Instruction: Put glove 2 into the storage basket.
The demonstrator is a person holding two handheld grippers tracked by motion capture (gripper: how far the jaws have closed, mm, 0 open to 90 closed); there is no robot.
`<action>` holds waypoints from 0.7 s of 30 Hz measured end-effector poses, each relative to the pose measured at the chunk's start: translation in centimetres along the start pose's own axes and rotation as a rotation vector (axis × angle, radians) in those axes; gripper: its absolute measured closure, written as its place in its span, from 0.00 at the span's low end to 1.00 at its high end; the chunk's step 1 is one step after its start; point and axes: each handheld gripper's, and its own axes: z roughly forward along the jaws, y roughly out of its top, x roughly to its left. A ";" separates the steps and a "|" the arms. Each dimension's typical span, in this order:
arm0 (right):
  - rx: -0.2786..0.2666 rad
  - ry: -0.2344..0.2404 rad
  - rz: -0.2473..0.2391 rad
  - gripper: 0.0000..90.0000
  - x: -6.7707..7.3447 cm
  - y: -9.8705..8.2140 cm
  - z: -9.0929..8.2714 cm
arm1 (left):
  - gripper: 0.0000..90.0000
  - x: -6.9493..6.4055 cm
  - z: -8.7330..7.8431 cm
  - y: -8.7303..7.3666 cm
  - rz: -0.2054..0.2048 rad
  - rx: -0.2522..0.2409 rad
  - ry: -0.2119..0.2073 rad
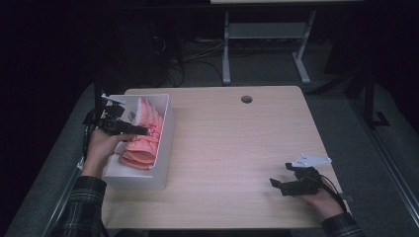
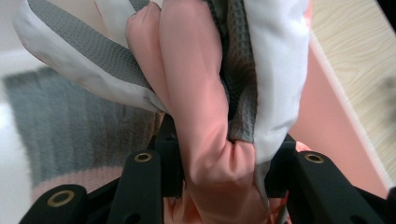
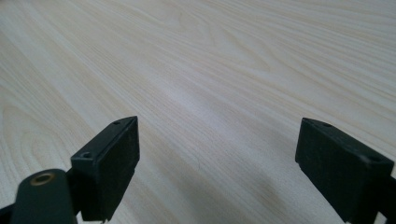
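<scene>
The left gripper [image 1: 141, 131] clamps a bunched pink, grey and white cloth [image 2: 205, 107] inside the white bin [image 1: 165, 148] at the table's [image 1: 237, 143] nine o'clock. At four o'clock, the right gripper [image 1: 274, 183] rests on bare wood, jaws wide apart.

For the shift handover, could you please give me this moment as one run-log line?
left gripper: shut on pink cloth | cloth over white bin | right gripper: open, above bare wooden table
</scene>
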 end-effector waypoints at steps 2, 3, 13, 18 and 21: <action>0.000 -0.002 0.000 0.15 0.0 0.0 -0.1 | 0.66 0.4 1.5 -0.4 -0.007 0.031 -0.005; 0.000 -0.002 0.000 0.15 0.0 0.0 -0.1 | 0.65 0.4 1.5 -0.4 -0.007 0.031 -0.005; -0.003 -0.008 0.005 0.15 0.0 -0.1 -0.2 | 0.60 1.5 4.8 -1.9 -0.016 0.087 -0.038; -0.002 -0.008 0.007 0.15 0.1 -0.1 -0.2 | 0.40 1.9 4.8 -2.1 -0.023 0.079 -0.051; -0.002 -0.007 0.004 0.15 0.1 -0.1 -0.2 | 0.21 2.0 4.5 -2.1 -0.019 0.055 -0.003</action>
